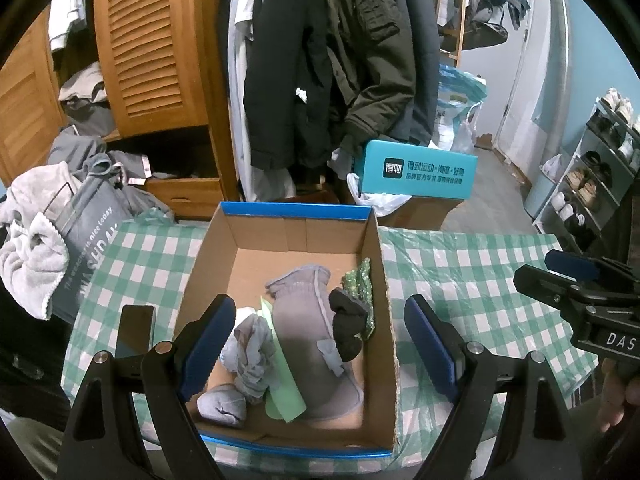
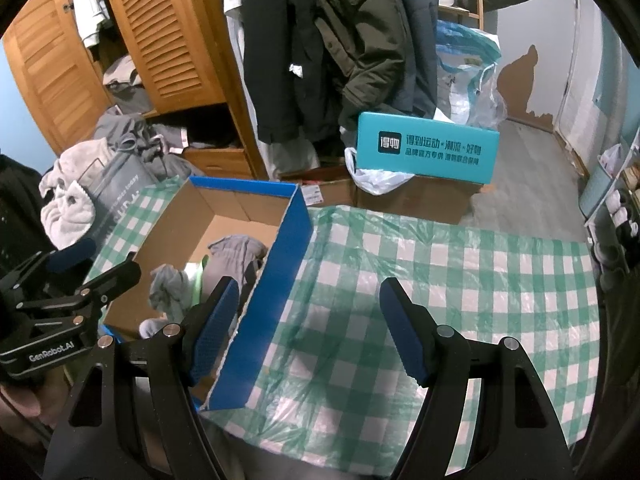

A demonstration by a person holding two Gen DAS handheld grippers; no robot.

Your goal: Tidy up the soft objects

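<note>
An open cardboard box with a blue rim [image 1: 292,213] stands on the green checked tablecloth [image 1: 460,264]. Inside lie a large grey soft pouch [image 1: 308,336], a crumpled grey cloth [image 1: 250,350], a small grey bundle [image 1: 222,404], a dark scrunchie [image 1: 347,322], a green glittery piece [image 1: 358,284] and a light green sheet [image 1: 286,392]. My left gripper [image 1: 316,344] is open and empty above the box. My right gripper [image 2: 308,328] is open and empty, straddling the box's blue right wall [image 2: 272,292], over the cloth [image 2: 440,280].
A dark phone [image 1: 136,330] lies left of the box. A grey laundry bag with towels [image 1: 80,240] stands at the table's left. Behind are a wooden wardrobe [image 1: 152,40], hanging coats [image 1: 320,60], a teal box [image 1: 416,170] and a shoe rack [image 1: 592,168].
</note>
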